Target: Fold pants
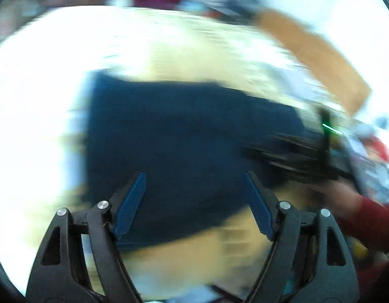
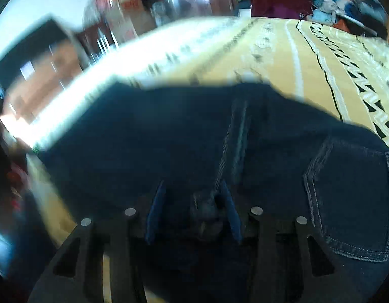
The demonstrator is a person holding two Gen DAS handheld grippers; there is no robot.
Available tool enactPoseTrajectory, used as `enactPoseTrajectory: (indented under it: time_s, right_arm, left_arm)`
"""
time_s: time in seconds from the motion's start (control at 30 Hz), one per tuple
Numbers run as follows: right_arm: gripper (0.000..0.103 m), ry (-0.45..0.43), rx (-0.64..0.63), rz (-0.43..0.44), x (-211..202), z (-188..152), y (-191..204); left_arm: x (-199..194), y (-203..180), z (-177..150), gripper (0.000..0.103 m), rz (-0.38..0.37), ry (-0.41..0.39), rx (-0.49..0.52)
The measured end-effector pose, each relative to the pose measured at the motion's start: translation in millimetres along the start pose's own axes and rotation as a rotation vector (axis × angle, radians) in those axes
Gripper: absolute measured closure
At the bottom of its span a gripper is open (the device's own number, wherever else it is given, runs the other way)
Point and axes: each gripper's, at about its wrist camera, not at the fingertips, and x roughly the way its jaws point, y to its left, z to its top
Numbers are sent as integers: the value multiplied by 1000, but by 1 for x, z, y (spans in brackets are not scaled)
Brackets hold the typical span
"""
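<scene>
One pair of dark pants (image 2: 184,136), flat on a patterned cloth (image 2: 277,58). Left gripper (image 1: 195,181): jaws wide apart, empty, above pants. Right gripper (image 2: 193,194): jaws part-open around a fabric bunch; grip unclear.

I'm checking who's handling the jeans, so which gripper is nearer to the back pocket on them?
Right. The right gripper has denim bunched between its fingers, with the back pocket just beside it. The left gripper hangs open over the jeans; no pocket shows in its view.
</scene>
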Motion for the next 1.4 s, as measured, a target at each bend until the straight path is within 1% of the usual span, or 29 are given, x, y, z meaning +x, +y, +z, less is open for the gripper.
enactPoseTrajectory:
  time_s: [0.03, 0.07, 0.1, 0.13, 0.17, 0.23, 0.3, 0.37, 0.4, 0.47, 0.5, 0.53, 0.57, 0.63, 0.7, 0.77, 0.8, 0.83, 0.87, 0.9, 0.93, 1.0, 1.03, 1.07, 1.1, 1.17, 1.23, 1.27, 1.4]
  right_arm:
    - [46, 6, -14, -22, 2, -5, -1]
    - [45, 1, -2, -17, -1, -9, -4]
    - [45, 0, 9, -25, -5, -10, -5]
    - [45, 2, 13, -45, -11, -11, -5]
    - [45, -23, -5, -83, -22, -9, 2]
    - [45, -83, -65, -135, -38, -8, 22]
    - [45, -148, -103, -129, -48, -4, 48]
    - [45, -180, -169, -117, -40, -2, 80]
    - [45, -182, -201, -107, -33, 2, 92]
    - [45, -141, -245, -91, -7, -2, 107]
    - [45, -123, -235, -85, 0, -5, 105]
    - [44, -131, -194, -53, 4, -10, 95]
    - [44, -133, -150, -25, 5, -12, 81]
    - [46, -116, -81, 11, -3, -18, 62]
    - [53, -107, -65, 9, -17, -22, 51]
    - [56, -100, -71, 4, -29, -23, 40]
    - [50, -92, -89, -22, -34, -24, 40]
    - [42, -91, -140, -105, -42, -24, 46]
    - [39, -100, -184, -158, -51, -26, 51]
    - [39, -110, -224, -184, -55, -26, 58]
    - [39, -120, -268, -205, -62, -27, 68]
    - [36, -143, -408, -232, -66, -34, 103]
    - [35, -148, -477, -238, -63, -39, 121]
    - [34, -154, -560, -256, -57, -47, 142]
    - [34, -158, -643, -281, -48, -56, 162]
    - [34, -173, -767, -310, -30, -67, 196]
    - [34, -193, -821, -351, -13, -67, 216]
    - [37, -189, -840, -373, -1, -64, 223]
    - [38, -222, -842, -417, 18, -46, 237]
  left_arm:
    - [-2, 19, -1, 27, 75, 2, -45]
    - [-6, 38, -2, 27, 135, -2, -102]
    - [-13, 57, -4, 27, 149, -18, -175]
    - [-21, 67, -6, 27, 128, -45, -230]
    - [-30, 71, -7, 27, 108, -80, -250]
    - [-35, 58, -4, 27, 67, -117, -197]
    - [-29, 37, 3, 27, -6, -139, -134]
    - [-8, 15, 8, 27, -94, -104, -86]
    - [6, 16, 10, 27, -101, -74, -73]
    - [23, 20, 0, 27, -55, -26, -49]
    - [25, 19, -6, 27, -53, -46, -29]
    - [23, 18, -7, 27, -59, -60, -11]
    - [21, 18, -7, 29, -59, -50, -2]
    - [13, 27, -4, 30, -89, -45, -42]
    - [4, 47, 1, 30, -107, -53, -102]
    - [-7, 83, 9, 27, 10, -74, -202]
    - [-10, 92, 7, 27, 5, -92, -243]
    - [-17, 109, 9, 27, -2, -122, -292]
    - [-22, 120, 12, 26, 8, -132, -320]
    - [-22, 128, 16, 24, -1, -117, -323]
    - [-15, 131, 21, 23, -47, -82, -313]
    - [7, 129, 30, 23, -124, 2, -294]
    - [13, 126, 33, 23, -134, 15, -277]
    - [27, 118, 40, 23, -166, 43, -233]
    - [37, 111, 45, 23, -190, 60, -214]
    - [53, 107, 55, 23, -248, 94, -215]
    - [60, 103, 64, 22, -276, 108, -206]
    - [64, 103, 70, 21, -292, 112, -203]
    - [75, 103, 83, 19, -342, 126, -184]
